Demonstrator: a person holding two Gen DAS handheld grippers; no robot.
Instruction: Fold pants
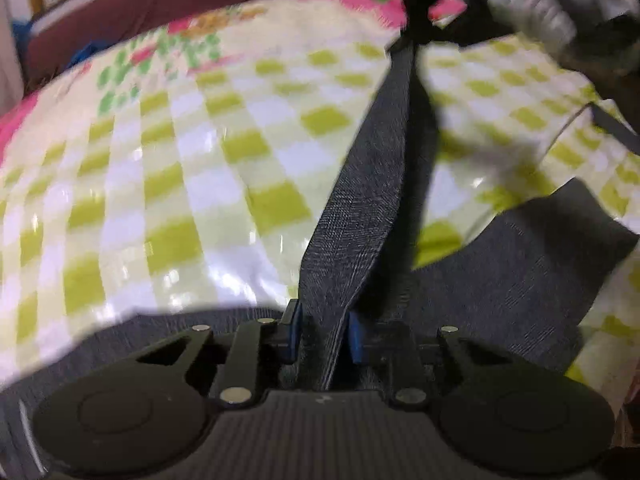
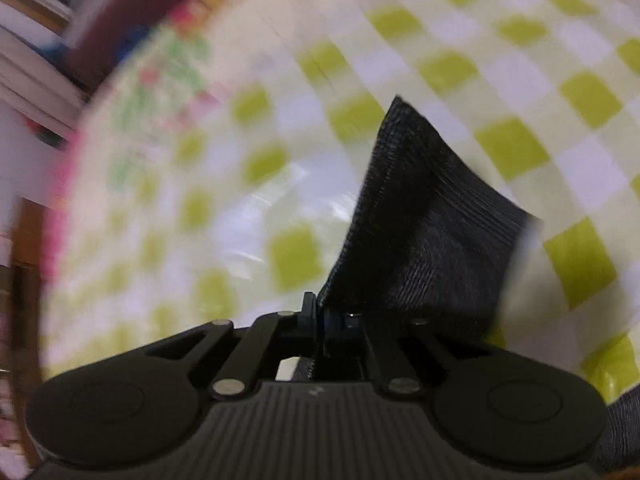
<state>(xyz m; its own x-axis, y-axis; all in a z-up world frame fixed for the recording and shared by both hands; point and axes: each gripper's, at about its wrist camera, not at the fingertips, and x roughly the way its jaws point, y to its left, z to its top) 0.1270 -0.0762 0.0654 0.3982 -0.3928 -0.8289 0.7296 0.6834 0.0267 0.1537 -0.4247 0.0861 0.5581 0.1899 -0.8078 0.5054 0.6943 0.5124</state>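
The left gripper (image 1: pixel 322 338) pinches a band of the dark grey pants (image 1: pixel 360 184) between its blue-padded fingers (image 1: pixel 356 340); the cloth runs taut from there up to the right gripper (image 1: pixel 416 8), held in a gloved hand (image 1: pixel 560 12). In the right wrist view, the right gripper (image 2: pixel 322 320) has its fingers pressed together on a pants (image 2: pixel 420 216) corner that stands up past them. Beneath spreads the checked bench cover (image 1: pixel 180 184), bare to the left, with a maroon edge (image 1: pixel 120 4) beyond. No writing is legible.
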